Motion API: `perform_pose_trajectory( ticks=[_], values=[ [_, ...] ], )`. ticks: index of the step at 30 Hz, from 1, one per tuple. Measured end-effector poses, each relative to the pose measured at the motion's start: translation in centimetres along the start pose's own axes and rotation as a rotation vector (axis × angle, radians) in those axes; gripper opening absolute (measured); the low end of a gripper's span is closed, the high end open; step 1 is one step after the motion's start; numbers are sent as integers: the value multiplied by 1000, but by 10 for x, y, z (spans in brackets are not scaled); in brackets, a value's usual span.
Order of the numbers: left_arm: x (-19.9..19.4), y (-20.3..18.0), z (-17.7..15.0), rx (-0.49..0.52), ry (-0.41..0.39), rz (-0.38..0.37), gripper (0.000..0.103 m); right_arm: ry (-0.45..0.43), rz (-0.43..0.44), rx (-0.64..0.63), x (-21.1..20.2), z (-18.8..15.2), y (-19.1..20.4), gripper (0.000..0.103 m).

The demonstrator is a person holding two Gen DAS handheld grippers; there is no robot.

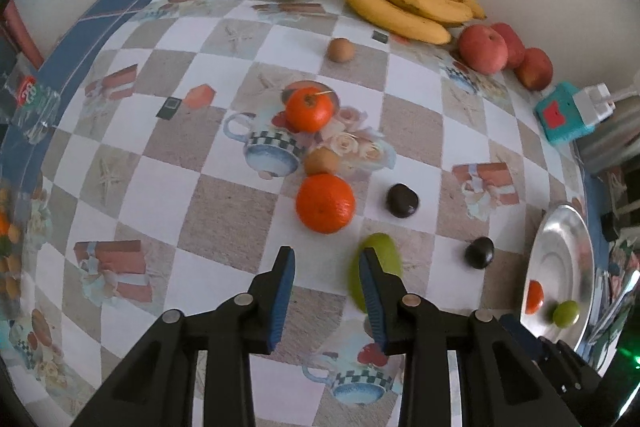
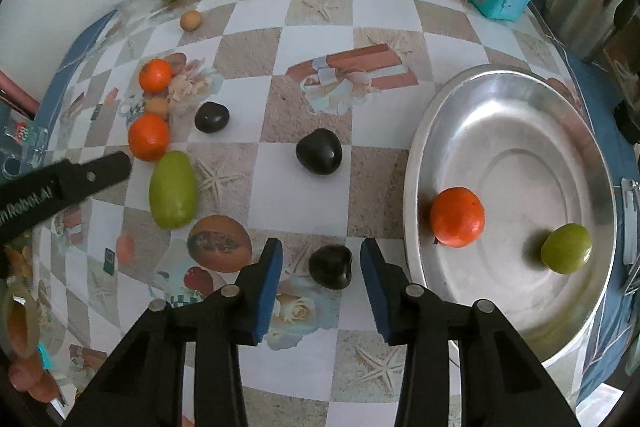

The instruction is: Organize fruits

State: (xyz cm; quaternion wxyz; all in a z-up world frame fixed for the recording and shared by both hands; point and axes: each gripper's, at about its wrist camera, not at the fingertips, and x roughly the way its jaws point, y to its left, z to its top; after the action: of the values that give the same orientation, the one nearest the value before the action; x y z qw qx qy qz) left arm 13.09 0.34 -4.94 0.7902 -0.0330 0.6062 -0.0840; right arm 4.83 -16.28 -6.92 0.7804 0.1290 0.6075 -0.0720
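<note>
Right gripper [image 2: 321, 261] fingers parted around dark plum [image 2: 330, 265], not touching; left gripper [image 1: 327, 269] fingers narrowly apart, empty, green mango [image 1: 374, 273] at three o'clock.

White lettering on the black side of the left tool [image 2: 64, 187], at the left edge of the right wrist view, reads "nRobot.AI", its start cut off. A red-and-green label on a clear packet [image 1: 30, 93] at the surface's far left carries marks too small to read.
</note>
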Motion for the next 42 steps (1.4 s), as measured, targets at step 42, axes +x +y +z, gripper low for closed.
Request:
perform_pose_trajectory(
  ticks=[42],
  values=[
    [46, -57, -2, 97, 91, -178, 40, 56, -8, 4, 25, 4, 3, 26]
  ],
)
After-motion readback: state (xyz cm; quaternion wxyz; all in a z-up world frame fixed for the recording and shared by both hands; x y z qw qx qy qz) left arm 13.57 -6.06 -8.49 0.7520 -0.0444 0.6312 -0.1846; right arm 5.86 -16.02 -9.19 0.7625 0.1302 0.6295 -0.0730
